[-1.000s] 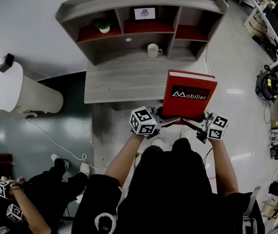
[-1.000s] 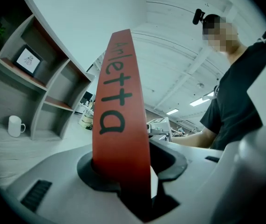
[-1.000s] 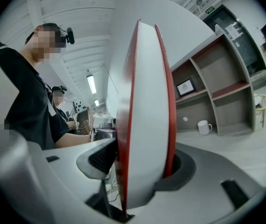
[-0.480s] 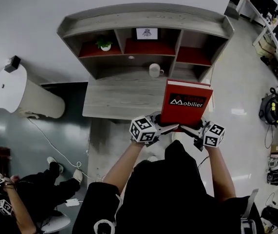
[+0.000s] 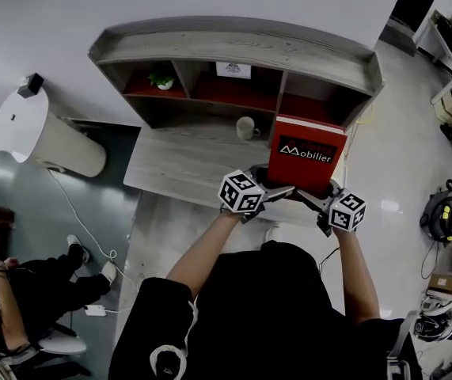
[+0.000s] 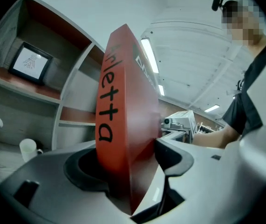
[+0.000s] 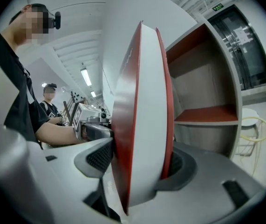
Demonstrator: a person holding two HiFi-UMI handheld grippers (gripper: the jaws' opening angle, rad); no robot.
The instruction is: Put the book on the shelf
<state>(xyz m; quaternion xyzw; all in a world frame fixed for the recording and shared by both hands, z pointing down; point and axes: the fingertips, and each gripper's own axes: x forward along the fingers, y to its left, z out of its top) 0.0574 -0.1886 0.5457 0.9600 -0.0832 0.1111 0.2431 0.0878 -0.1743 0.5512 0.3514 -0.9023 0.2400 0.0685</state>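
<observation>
A red book (image 5: 306,161) with white lettering stands upright between both grippers, over the right end of the desk top (image 5: 186,169) and just before the shelf unit's (image 5: 233,47) right compartment (image 5: 311,108). My left gripper (image 5: 277,192) grips its lower left edge and my right gripper (image 5: 310,199) its lower right. In the left gripper view the book's spine (image 6: 119,115) fills the gap of the left gripper (image 6: 128,160), both pads touching it. In the right gripper view the page edge (image 7: 144,115) sits in the right gripper (image 7: 139,160). Both pairs of jaws are opening slightly.
A white mug (image 5: 245,127) stands on the desk left of the book. A small plant (image 5: 161,78) and a framed picture (image 5: 233,70) occupy the upper compartments. A white rounded unit (image 5: 32,137) stands at the left. A seated person (image 5: 8,307) with other grippers is at lower left.
The book and both grippers have moved forward to the shelf. The book now stands at the mouth of the right compartment, with the shelf closer in view.
</observation>
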